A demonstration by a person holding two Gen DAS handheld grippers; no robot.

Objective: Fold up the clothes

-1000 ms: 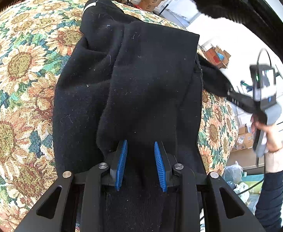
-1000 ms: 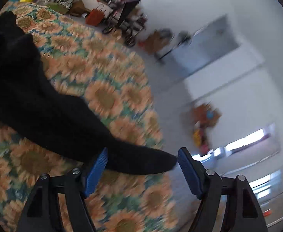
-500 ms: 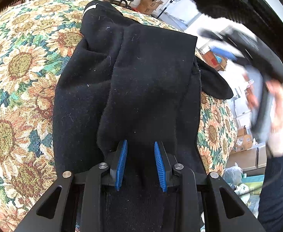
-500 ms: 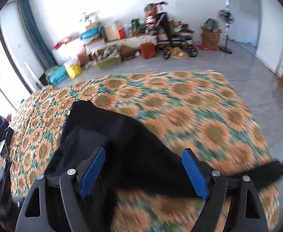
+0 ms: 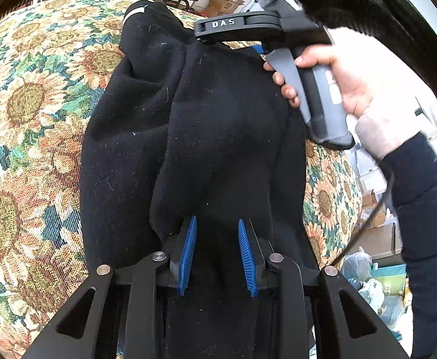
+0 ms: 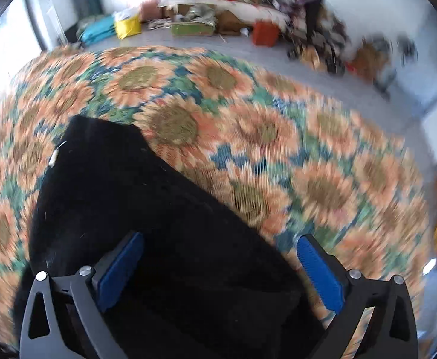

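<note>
A black garment lies in loose folds on the sunflower-patterned cloth; a small white tag shows at its far end. My left gripper is at the garment's near end, its blue pads close together with a ridge of black fabric pinched between them. In the right wrist view, my right gripper is wide open just above the black garment, with fabric under both pads. A hand holds that gripper's grey handle over the garment's far right part.
The cloth-covered surface spreads left and beyond the garment; its right edge drops to the floor. Boxes, bags and a stroller line the far wall. A dark sleeve hangs at right.
The right gripper has swung from beyond the surface's right edge to above the garment, still open and blurred by motion. The left gripper and its hold on the fabric are unchanged.
</note>
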